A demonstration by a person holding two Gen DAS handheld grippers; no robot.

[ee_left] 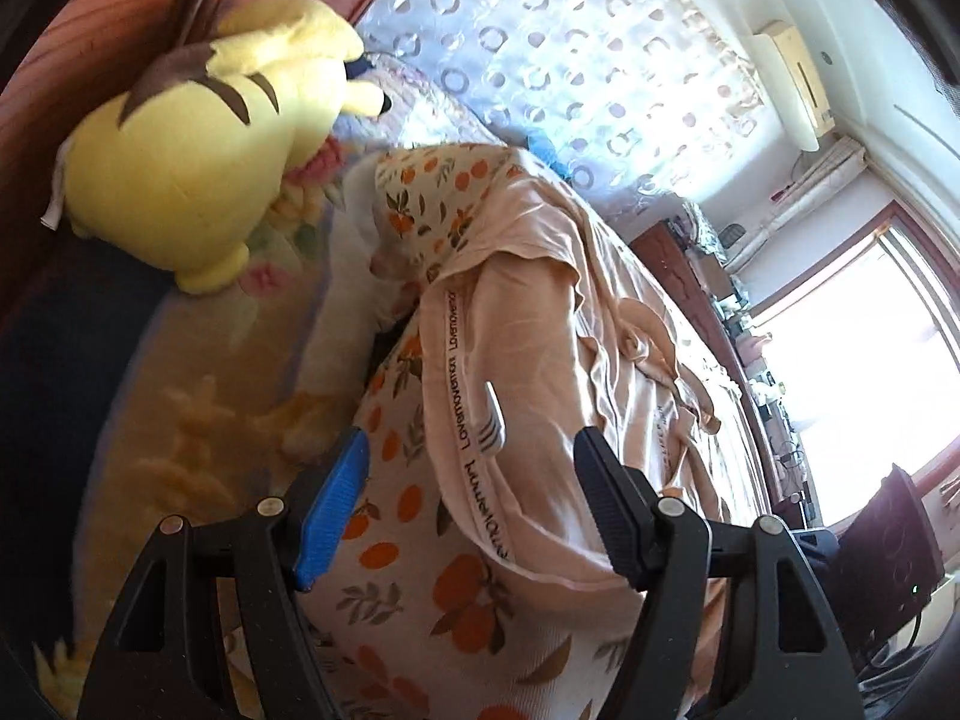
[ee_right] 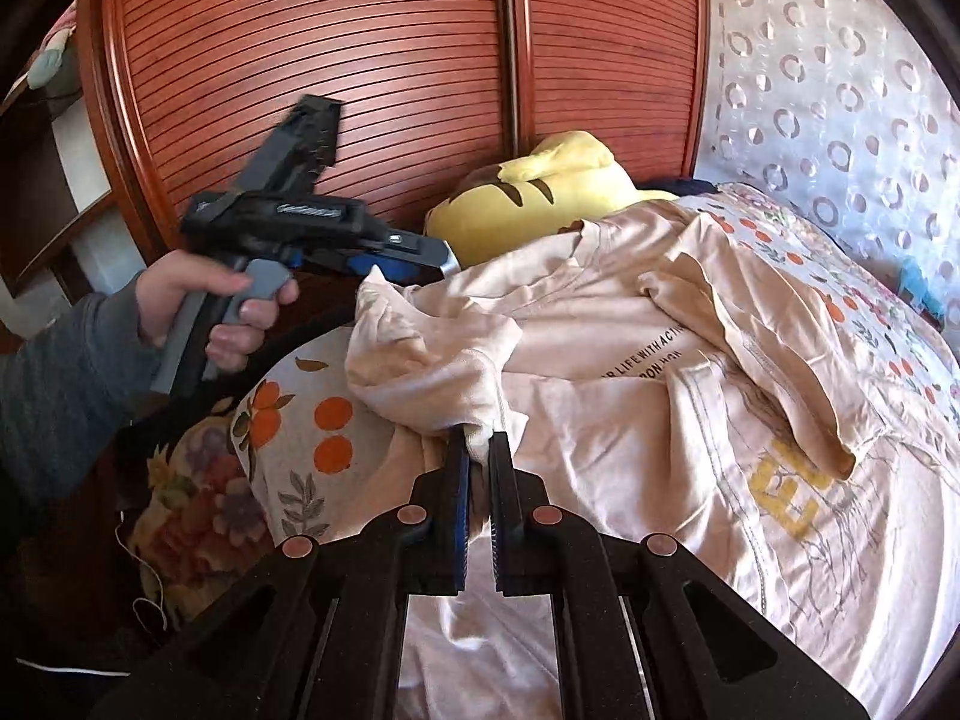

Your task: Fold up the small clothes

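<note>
A bed (ee_right: 888, 324) covered with an orange-print quilt (ee_right: 312, 420) is shown against a slatted wooden headboard (ee_right: 336, 60). A pale peach T-shirt (ee_right: 600, 420), printed with text and a yellow graphic, is spread over the quilt across the middle of the bed, still crumpled and unfolded. A yellow plush toy (ee_left: 198, 162) is rested at the head edge of the bed, next to the headboard.

The right gripper (ee_right: 478, 441) is clamped on a bunched fold of the T-shirt at the near edge of the bed. The left gripper (ee_left: 468, 444) is held with its jaws apart above the T-shirt's hem; nothing is gripped between them. It is carried by a hand (ee_right: 210, 312) in a grey sleeve.

Risks from this point, as judged:
- Only a bunched wad is pinched, so several layers may be lifted together and a skewed fold produced.
- The quilt may be caught with the shirt if the left jaws are closed too deep.
- The loose sleeve (ee_right: 750, 336) lying across the chest may be trapped inside the fold.

No containers are visible.
</note>
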